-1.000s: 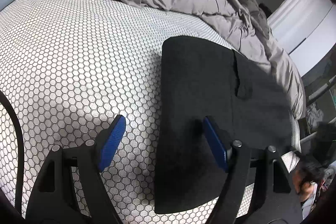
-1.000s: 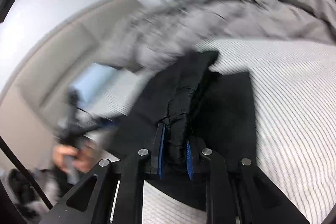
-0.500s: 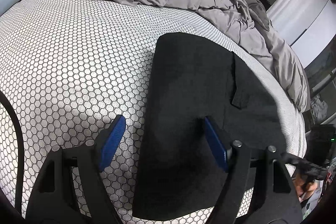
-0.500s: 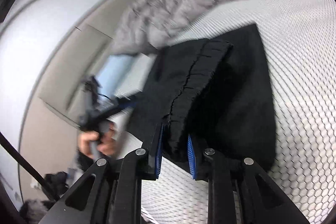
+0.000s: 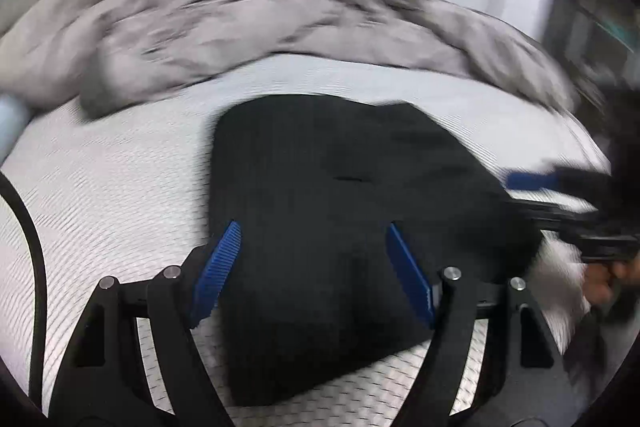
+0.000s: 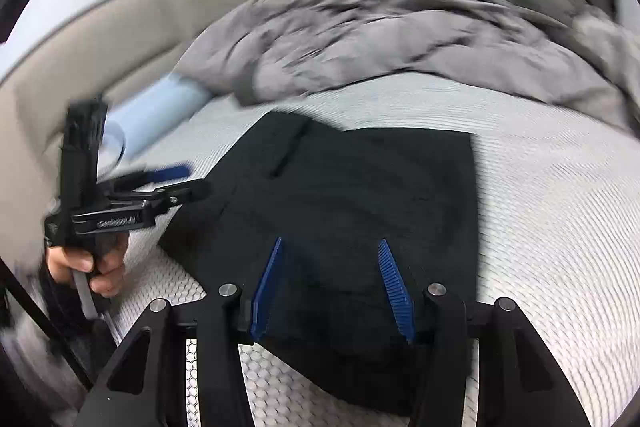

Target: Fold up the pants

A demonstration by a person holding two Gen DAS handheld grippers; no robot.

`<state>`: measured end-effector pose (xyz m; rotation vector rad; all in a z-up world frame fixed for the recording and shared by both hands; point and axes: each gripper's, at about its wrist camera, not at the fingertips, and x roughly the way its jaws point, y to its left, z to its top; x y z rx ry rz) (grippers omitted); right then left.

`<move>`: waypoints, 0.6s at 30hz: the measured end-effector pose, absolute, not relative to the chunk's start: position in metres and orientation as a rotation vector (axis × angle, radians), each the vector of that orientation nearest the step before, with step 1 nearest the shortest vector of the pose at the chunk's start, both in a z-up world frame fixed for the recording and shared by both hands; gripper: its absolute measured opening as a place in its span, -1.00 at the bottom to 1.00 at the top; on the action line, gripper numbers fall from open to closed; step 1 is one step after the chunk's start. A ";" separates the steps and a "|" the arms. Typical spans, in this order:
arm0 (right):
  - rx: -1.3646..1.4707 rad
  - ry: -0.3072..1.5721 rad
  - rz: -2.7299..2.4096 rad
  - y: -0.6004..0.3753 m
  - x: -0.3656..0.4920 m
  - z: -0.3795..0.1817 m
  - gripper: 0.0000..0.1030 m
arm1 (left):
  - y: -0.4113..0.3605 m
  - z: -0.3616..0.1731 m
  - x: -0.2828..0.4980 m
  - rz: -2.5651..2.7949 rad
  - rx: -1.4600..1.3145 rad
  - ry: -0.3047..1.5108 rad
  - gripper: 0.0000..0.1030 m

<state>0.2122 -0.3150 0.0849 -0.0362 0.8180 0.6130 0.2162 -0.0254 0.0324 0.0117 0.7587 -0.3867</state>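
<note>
Here the folded black fabric pants (image 6: 360,195) lie flat on the white honeycomb-patterned bed (image 6: 560,227), directly ahead of and beneath both sets of jaws. Right gripper (image 6: 330,281): jaws opening, released, cloth below. Left gripper (image 5: 312,273): jaws spread, empty. The long axis runs away from both, roughly equally near.

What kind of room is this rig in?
Most likely a bedroom. The black pants lie on a bed's honeycomb-patterned sheet, with a rumpled grey duvet behind them and a padded beige headboard at the left.
</note>
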 end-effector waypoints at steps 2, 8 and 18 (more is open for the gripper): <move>-0.112 0.851 0.633 -0.293 0.219 0.075 -0.02 | -0.040 0.020 0.220 -0.493 0.036 0.826 0.41; -0.319 0.953 0.594 -0.272 0.233 0.028 -0.03 | -0.046 -0.008 0.225 -0.546 0.123 0.943 0.41; -0.294 0.870 0.528 -0.303 0.216 0.057 0.10 | -0.041 0.025 0.210 -0.502 0.095 0.879 0.42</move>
